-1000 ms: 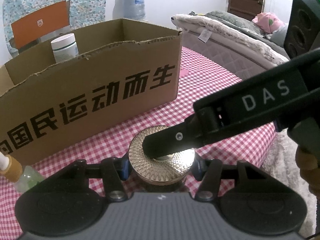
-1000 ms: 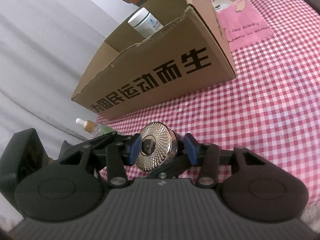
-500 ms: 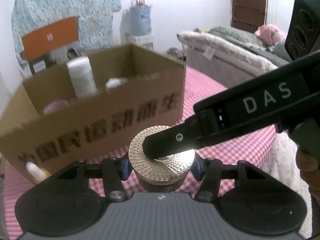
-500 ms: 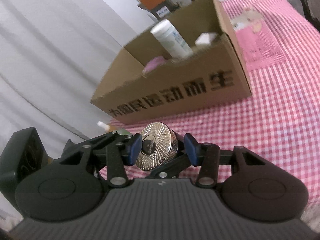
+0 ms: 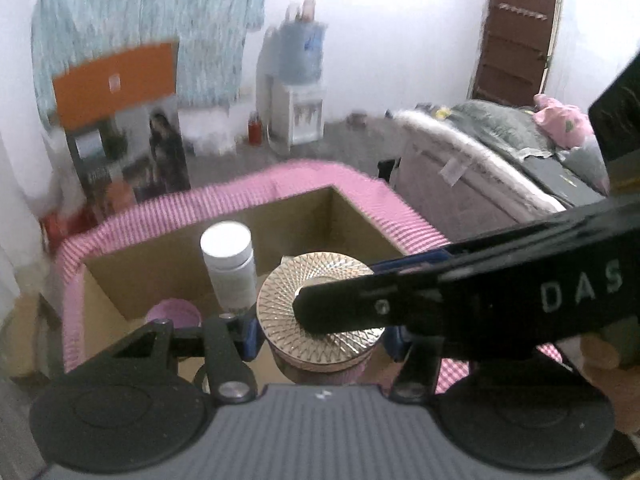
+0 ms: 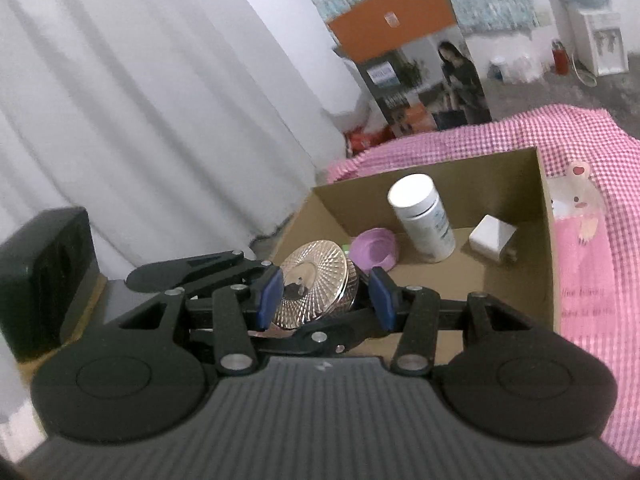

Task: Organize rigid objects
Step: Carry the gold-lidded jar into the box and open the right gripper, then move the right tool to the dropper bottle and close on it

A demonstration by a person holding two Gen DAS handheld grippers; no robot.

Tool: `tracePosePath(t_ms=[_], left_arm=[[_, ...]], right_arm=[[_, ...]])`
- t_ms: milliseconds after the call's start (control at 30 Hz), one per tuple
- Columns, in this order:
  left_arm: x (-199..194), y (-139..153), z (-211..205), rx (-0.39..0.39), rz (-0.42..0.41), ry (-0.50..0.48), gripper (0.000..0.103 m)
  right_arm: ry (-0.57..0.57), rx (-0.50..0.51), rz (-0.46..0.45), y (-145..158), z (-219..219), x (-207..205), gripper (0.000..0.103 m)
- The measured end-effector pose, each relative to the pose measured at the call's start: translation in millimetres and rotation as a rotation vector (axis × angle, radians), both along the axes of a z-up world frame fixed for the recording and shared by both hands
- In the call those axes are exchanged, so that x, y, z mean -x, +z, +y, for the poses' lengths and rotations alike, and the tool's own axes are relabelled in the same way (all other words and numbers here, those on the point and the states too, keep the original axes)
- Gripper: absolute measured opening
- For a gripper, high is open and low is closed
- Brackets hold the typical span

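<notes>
Both grippers hold one round jar with a gold ribbed lid (image 5: 320,304) above the open cardboard box (image 5: 352,208). My left gripper (image 5: 322,338) is shut on the jar's sides. My right gripper (image 6: 326,294) is shut on the same jar (image 6: 316,284), one finger across its lid and one beneath. Its finger (image 5: 360,308) shows across the lid in the left wrist view. Inside the box (image 6: 544,208) stand a white bottle (image 6: 420,216), a purple round dish (image 6: 374,252) and a white block (image 6: 492,236). The bottle (image 5: 230,268) and dish (image 5: 174,312) also show in the left wrist view.
The box sits on a pink checked cloth (image 6: 592,264) over the table. A bed (image 5: 500,160) is at the right, a water dispenser (image 5: 298,92) and an orange-topped carton (image 5: 120,128) at the back. White curtains (image 6: 160,100) hang at the left.
Both grippers have lifted the jar from the tabletop in front of the box to above the box's opening. The box's inside has come into view.
</notes>
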State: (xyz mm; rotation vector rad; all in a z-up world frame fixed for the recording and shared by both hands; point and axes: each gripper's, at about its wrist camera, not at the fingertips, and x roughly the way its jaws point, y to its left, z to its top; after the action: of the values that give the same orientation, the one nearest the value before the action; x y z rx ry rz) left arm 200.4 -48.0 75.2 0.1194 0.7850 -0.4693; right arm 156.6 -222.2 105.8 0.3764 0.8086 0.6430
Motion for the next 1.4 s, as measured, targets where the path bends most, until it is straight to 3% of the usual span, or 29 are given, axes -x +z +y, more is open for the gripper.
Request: tracePosePath(t_ms=[200, 367, 600, 733, 800, 900, 1033, 1200, 1400], left_arm=[[-67.2, -51.8, 1.5, -0.003, 0.237, 0.019, 0.057], [-100.3, -85.0, 5.0, 0.006, 0.399, 0.036, 0.057], [-112.0, -111.1, -1.1, -0.001, 0.507, 0.025, 0.057], [-116.0, -113.3, -7.0, -0.008, 0.534, 0.019, 0.064], [-116.5, -110.6, -8.1, -0.011, 0.530, 0.024, 0.065], [-115.2, -103.3, -8.3, -0.013, 0.504, 0.024, 0.075], [-105.3, -83.3, -7.6, -0.029, 0.408, 0.022, 0.083], [-70.1, -37.7, 5.7, 0.014, 0.262, -0.007, 0.091], [2.6, 15.9, 37.2, 0.050, 0.024, -0.005, 0.100]], right_arm=[[0.008, 0.038, 0.224, -41.0, 7.6, -77.6, 0.046], [0.037, 0.081, 0.340, -74.5, 11.8, -102.0, 0.047], [0.067, 0.131, 0.432, -99.9, 13.5, -123.9, 0.047], [0.079, 0.161, 0.437, -103.0, 16.9, -126.0, 0.047], [0.075, 0.168, 0.439, -104.8, 17.8, -129.6, 0.049], [0.076, 0.167, 0.420, -100.4, 17.5, -129.8, 0.049], [0.055, 0.132, 0.356, -83.3, 10.7, -121.6, 0.049], [0.014, 0.040, 0.188, -34.0, -11.7, -84.1, 0.053], [-0.016, -0.029, -0.060, 29.2, -48.3, 0.1, 0.062]])
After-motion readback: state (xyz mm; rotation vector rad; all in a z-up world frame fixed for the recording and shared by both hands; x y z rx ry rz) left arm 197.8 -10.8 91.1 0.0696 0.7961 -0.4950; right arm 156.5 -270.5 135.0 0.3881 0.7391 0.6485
